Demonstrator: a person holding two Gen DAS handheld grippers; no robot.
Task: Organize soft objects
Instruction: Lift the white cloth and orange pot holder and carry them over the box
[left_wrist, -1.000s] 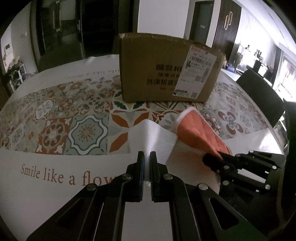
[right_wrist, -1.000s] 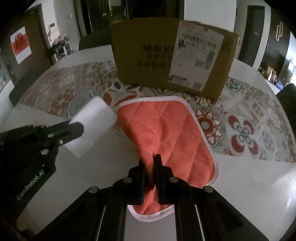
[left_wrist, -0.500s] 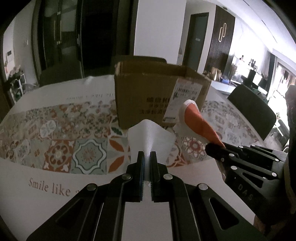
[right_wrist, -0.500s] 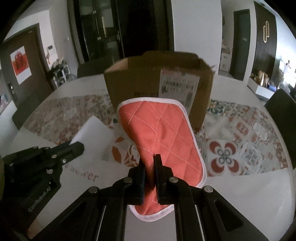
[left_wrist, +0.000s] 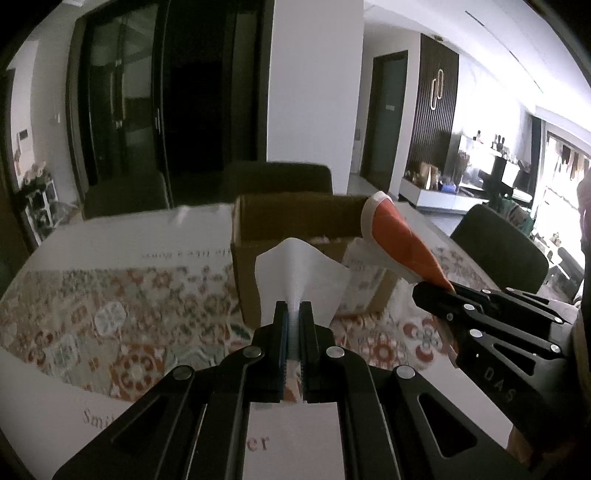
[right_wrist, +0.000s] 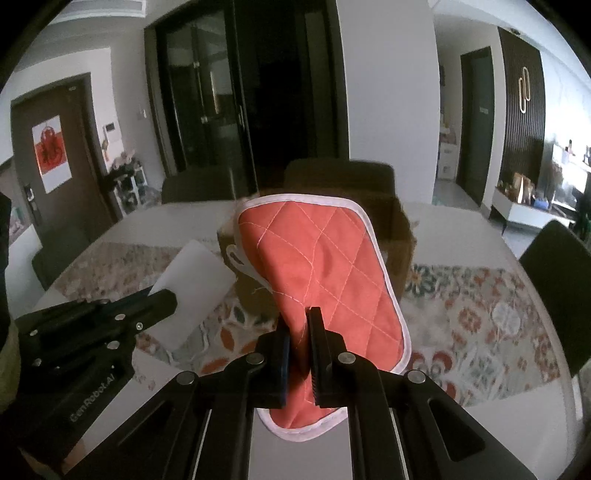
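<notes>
Item one: brown corrugated cardboard box (left_wrist: 295, 221), top flaps open, standing on the tabletop toward its far edge, on the patterned tile-print tablecloth (left_wrist: 110, 314); a printed shipping label shows on its near face, and only a pale scrap of its contents is visible over the rim, too blurred to identify. Item two: white thin soft cloth sheet (left_wrist: 295, 273), pinched at its near end in the left gripper (left_wrist: 294, 317), whose fingers are closed tight on it; the sheet fans upward in the air in front of the box's near face, clear of the tablecloth. Item three: orange quilted pot-holder pad with white binding (right_wrist: 317, 273), clamped at its lower middle by the right gripper (right_wrist: 300, 325), fingers closed on the fabric; the pad stands up in the air in front of the box, its upper edge reaching level with the box's open rim and its lower edge hanging below the fingers. The two grippers are side by side, the right one visible at the right of the left wrist view. Change against the earlier frames: both items lay partly on the tablecloth a second ago; both have since been lifted, the box's open top has come into sight, and neither grip has changed.
</notes>
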